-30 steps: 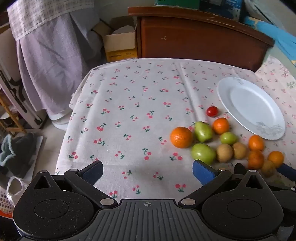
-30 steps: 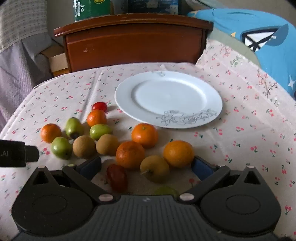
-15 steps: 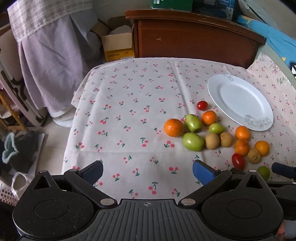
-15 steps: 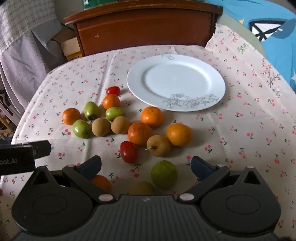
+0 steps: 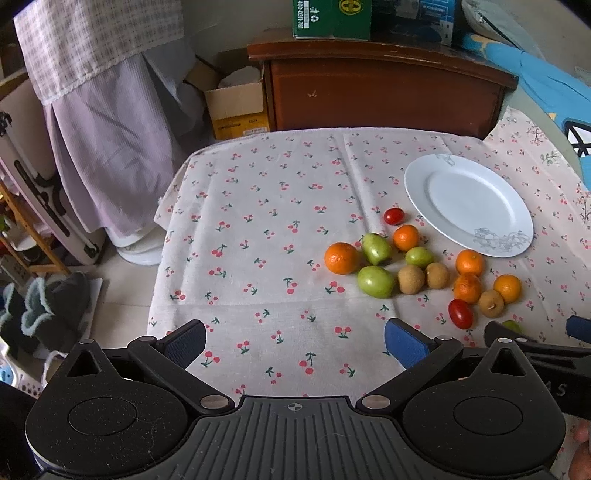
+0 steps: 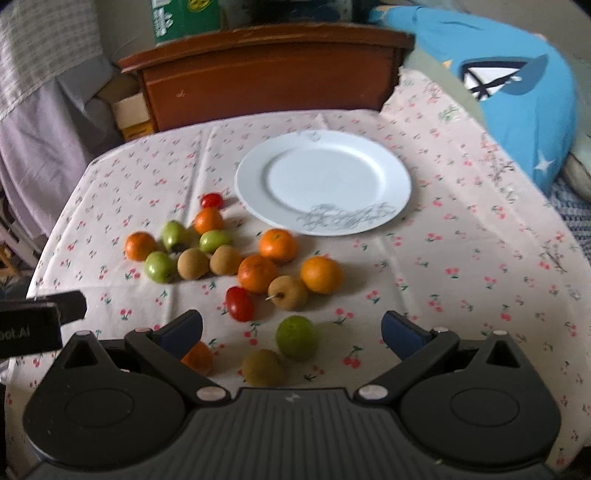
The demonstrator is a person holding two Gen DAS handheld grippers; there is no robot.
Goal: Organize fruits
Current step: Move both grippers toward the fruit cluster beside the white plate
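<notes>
- Cherry-print cloth [image 5: 258, 229] covers the counter; a wooden headboard [image 5: 384, 92] stands behind it, with a green carton [image 5: 332, 18] on top and a blue pillow [image 6: 517, 99] off to the right.
- White plate [image 6: 323, 181] sits toward the far right of the cloth, nothing on it.
- Loose fruit lies on the cloth just left of and in front of the plate – a cherry tomato [image 6: 211, 200] nearest its rim, then a small orange [image 6: 208, 220], three green fruits, one of them [image 6: 159, 266] at the near left of the cluster, and two brown kiwi-like fruits [image 6: 192, 263] side by side.
- Further right in the group are three more oranges, one [image 6: 321, 274] touching a tan stemmed fruit [image 6: 287, 292], with a red plum tomato [image 6: 239, 304] just beside them.
- Right gripper [image 6: 291, 328] hovers low over the near edge of the fruit, its blue fingers [image 6: 400, 330] spread wide and holding nothing – a green lime-like fruit [image 6: 297, 336] and a dull brown-green fruit [image 6: 263, 367] lie between them, and another orange [image 6: 197, 357] is partly hidden behind the left finger.
- Left gripper [image 5: 295, 339] hangs above bare cloth to the left of the fruit, fingers [image 5: 404, 341] also wide apart and empty.
- Right-wrist view is somewhat blurred.
</notes>
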